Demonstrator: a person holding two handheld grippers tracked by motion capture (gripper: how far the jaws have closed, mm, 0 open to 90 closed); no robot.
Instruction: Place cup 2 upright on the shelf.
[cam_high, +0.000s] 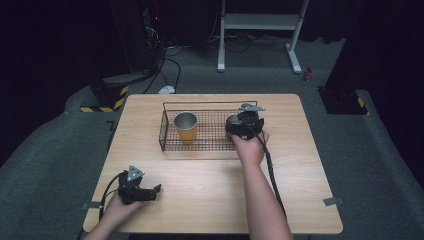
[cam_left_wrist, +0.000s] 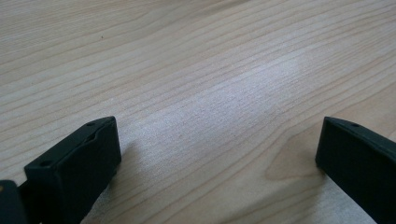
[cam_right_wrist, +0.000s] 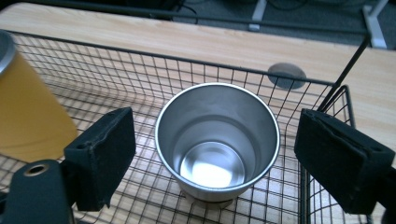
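- Pale wood-grain table (cam_high: 210, 185) under a dark room, with grey carpet around it and a white metal frame (cam_high: 260, 22) far behind.
- Steel cup (cam_right_wrist: 218, 140) stands upright in the right end of the black wire basket (cam_high: 167, 127), mouth up, its long axis vertical; the right gripper view looks down into its shiny bottom. No brand, label or writing can be read on it.
- Right gripper (cam_right_wrist: 215, 158) hangs over that cup with its jaws spread wide, one pad on each side of the rim and both clear of it; nothing is clamped. In the high view the gripper (cam_high: 244, 125) sits above the basket's right end, held by the person's right hand (cam_high: 251, 147), and it covers the cup there.
- Orange cup (cam_high: 186, 127) with a steel rim stands upright in the left half of the basket, just left of the steel cup and apart from it; no print on its side can be made out.
- Basket rests on the far half of the table, its long side running left to right.
- Left gripper (cam_high: 141, 192) lies low at the near left of the table, well apart from the basket; its jaws are wide apart with bare wood between them (cam_left_wrist: 219, 140).
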